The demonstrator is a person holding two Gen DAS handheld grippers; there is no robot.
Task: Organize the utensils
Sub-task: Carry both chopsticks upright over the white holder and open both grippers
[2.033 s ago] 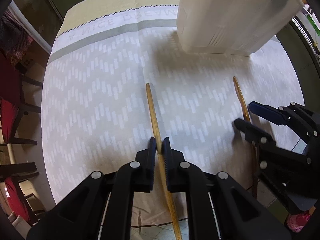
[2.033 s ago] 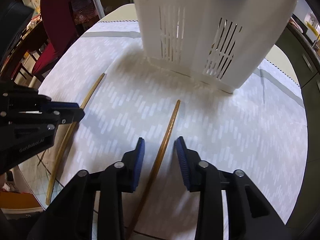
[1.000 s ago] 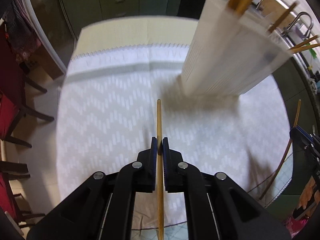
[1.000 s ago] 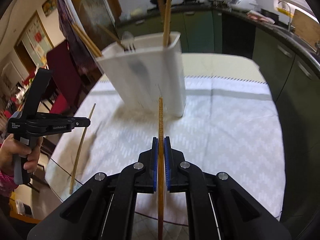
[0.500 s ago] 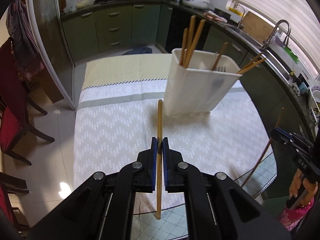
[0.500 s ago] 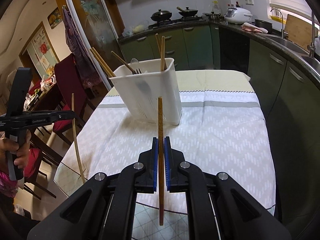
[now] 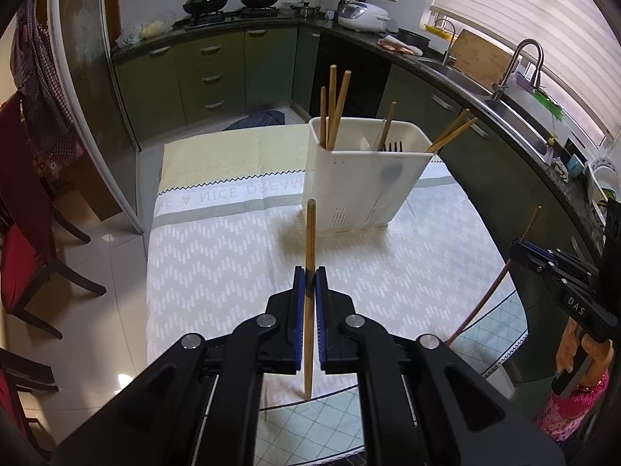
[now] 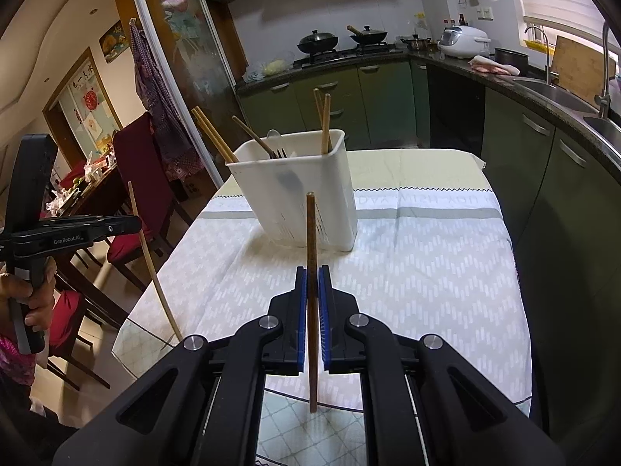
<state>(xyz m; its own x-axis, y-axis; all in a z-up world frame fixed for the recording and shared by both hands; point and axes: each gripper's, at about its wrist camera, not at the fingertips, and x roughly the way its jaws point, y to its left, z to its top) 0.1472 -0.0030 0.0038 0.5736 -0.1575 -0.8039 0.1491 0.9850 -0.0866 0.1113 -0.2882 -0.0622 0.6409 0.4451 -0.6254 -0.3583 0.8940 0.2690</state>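
Left gripper (image 7: 309, 273): jaws closed on a light wooden chopstick (image 7: 310, 233), clamped partway along its length, blunt end up, thin end hanging below the fingers. Right gripper (image 8: 313, 273): jaws closed likewise on a darker chopstick (image 8: 311, 233), same near-vertical pose. Both sticks are clear of the table; nothing else lies on the patterned cloth (image 7: 217, 256) near them. Target is the white utensil caddy (image 7: 361, 186), standing on the cloth ahead of both grippers, well apart from either stick. It already holds several chopsticks (image 7: 333, 108) leaning at its corners, plus a fork (image 7: 394, 145) near the middle. Judged step: carry each stick above the caddy rim and drop it in. For a clean insertion, bring the hanging lower tip over the rim first, since it hangs well below the fingers and would strike the wall if brought in low. Aim for an open pocket away from the leaning sticks and fork tines. Lower until the tip is inside before releasing, or the stick may tip out. Take the hands one at a time to avoid the two grippers crowding the opening. Interior dividers are not visible from here.
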